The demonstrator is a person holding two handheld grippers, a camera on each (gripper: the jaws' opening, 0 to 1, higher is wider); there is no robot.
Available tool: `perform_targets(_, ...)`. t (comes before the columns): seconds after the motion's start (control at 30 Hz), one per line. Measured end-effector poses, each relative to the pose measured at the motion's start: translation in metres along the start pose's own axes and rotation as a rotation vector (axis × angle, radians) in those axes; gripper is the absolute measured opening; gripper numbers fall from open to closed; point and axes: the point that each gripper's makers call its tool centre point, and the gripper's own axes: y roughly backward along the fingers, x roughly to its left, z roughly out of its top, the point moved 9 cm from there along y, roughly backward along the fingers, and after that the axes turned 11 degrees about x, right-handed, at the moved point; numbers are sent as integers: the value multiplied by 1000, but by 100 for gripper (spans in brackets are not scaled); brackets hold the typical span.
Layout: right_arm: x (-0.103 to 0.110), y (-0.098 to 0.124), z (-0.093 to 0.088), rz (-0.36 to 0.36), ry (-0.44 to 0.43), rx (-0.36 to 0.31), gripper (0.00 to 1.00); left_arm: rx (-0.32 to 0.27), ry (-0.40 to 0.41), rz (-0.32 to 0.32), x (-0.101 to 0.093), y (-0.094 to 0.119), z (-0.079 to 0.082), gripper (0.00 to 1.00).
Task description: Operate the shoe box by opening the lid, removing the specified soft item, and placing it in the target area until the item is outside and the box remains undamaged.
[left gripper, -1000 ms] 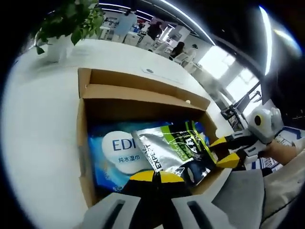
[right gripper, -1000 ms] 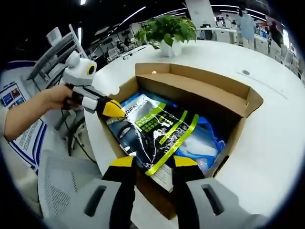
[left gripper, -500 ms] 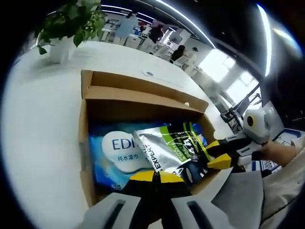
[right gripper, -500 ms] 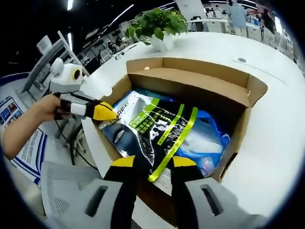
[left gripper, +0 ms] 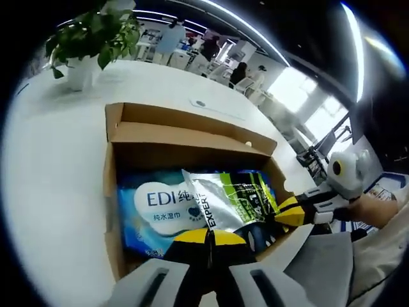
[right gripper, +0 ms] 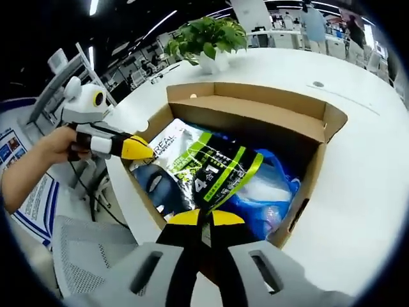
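The white desk (right gripper: 358,192) carries an open cardboard shoe box (right gripper: 255,109), flaps up. Inside, a silver-green-black pouch (right gripper: 204,169) lies atop a blue wipes pack (left gripper: 160,204). The right gripper (right gripper: 203,219) pinches the pouch's near edge, jaws pressed together; the left gripper (left gripper: 208,236) likewise clamps its corner (left gripper: 214,214).

Left gripper (left gripper: 209,238), right gripper (right gripper: 203,220) — grey bodies, black jaws, yellow tips.
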Motion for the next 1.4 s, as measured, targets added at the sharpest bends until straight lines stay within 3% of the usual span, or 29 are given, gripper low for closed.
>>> perform_targets(0.47,-8,31,6,-26,-44,-90,0,21,-50,5,-22,-1,14,0)
perform_targets(0.77,-23,56,-3,-69,-107,-123,0,16,-88,-2,-47,-12,24,0)
perform_targets(1.4,-74,107,-29,-159,-248,-178,0,48,-139,-85,-103,-60,48,0)
